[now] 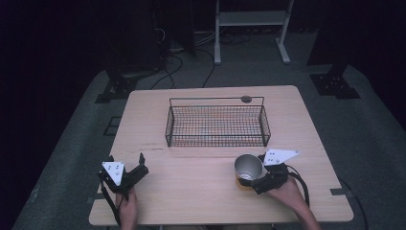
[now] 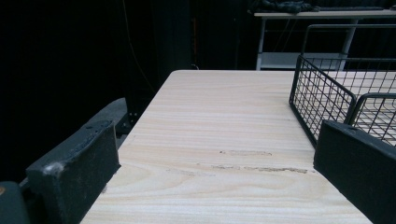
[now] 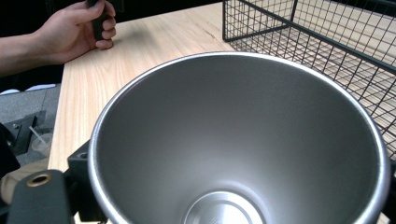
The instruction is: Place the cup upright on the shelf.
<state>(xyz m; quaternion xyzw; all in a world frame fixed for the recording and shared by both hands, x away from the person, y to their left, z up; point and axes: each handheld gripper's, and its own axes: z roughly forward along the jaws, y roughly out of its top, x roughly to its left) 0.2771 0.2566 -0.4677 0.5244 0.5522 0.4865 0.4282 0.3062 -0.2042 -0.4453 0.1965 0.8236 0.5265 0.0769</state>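
Observation:
A shiny metal cup (image 1: 249, 167) stands at the front right of the wooden table (image 1: 191, 191), its mouth tipped up. My right gripper (image 1: 254, 179) is shut on it from the near side. In the right gripper view the cup's inside (image 3: 233, 140) sits right in front of the camera and hides most of the jaws. My left gripper (image 1: 127, 161) rests at the front left, open, with bare tabletop between its jaws (image 2: 217, 135). A hand (image 3: 74, 28) holds that left gripper's handle.
A black wire basket (image 1: 216, 125) stands empty in the middle of the table, just beyond the cup; its corner (image 2: 322, 93) lies ahead and right of the left gripper. A small dark disc (image 1: 246, 99) lies behind the basket. A metal stand (image 1: 251, 19) and cables sit on the floor beyond.

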